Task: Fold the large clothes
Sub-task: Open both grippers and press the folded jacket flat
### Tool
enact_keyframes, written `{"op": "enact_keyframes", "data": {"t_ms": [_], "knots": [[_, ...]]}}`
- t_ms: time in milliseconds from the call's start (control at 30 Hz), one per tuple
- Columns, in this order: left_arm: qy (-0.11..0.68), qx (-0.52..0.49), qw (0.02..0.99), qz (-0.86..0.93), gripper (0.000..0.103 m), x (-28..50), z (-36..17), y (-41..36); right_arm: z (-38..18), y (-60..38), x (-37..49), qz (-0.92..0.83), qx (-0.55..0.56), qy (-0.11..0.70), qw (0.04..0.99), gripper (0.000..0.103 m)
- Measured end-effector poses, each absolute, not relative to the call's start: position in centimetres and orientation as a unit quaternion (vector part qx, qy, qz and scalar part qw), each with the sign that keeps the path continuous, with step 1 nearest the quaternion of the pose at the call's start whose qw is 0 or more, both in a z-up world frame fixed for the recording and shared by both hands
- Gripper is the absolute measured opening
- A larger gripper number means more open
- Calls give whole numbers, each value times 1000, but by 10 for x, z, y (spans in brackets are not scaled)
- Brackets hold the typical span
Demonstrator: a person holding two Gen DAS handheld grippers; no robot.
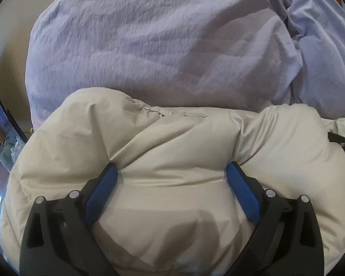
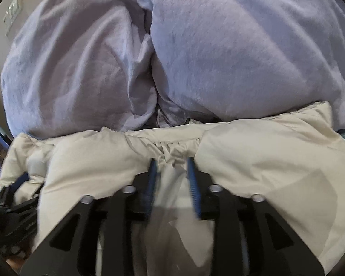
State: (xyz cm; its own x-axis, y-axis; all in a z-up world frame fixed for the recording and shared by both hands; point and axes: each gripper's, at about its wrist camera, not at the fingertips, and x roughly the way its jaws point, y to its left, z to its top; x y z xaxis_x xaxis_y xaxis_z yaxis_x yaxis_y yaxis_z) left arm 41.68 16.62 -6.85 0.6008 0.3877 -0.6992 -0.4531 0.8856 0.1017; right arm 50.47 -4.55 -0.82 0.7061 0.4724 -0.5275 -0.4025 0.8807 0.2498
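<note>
While our left gripper (image 1: 171,170) presses wide open on the near jacket (image 1: 172,138), our right (image 2: 171,163), partly open, straddles its gathered seam; next we pinch and fold.

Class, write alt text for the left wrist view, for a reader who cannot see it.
A two-finger left gripper with blue pads, jaws spread wide, presses down into a puffy beige jacket. Beyond the jacket lies rumpled lavender bedding, filling the upper half of the view.
</note>
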Motion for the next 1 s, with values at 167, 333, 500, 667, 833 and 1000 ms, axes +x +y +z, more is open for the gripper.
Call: {"op": "enact_keyframes", "data": {"t_ms": [167, 333, 500, 667, 833, 1000], "knots": [[380, -53, 893, 234, 97, 408, -64, 168, 5, -65, 474, 240, 50, 273, 930, 51], [365, -70, 903, 215, 96, 380, -46, 159, 5, -63, 433, 269, 22, 244, 932, 51], [362, -44, 909, 199, 96, 379, -38, 138, -8, -38, 429, 269, -3, 248, 931, 51], [375, -26, 901, 215, 97, 395, -57, 137, -29, -28, 452, 245, -10, 255, 935, 51], [383, -44, 896, 220, 99, 409, -68, 149, -33, -22, 461, 231, -20, 258, 938, 51], [379, -35, 897, 225, 99, 414, -75, 153, -39, -16, 464, 221, -27, 250, 942, 51]]}}
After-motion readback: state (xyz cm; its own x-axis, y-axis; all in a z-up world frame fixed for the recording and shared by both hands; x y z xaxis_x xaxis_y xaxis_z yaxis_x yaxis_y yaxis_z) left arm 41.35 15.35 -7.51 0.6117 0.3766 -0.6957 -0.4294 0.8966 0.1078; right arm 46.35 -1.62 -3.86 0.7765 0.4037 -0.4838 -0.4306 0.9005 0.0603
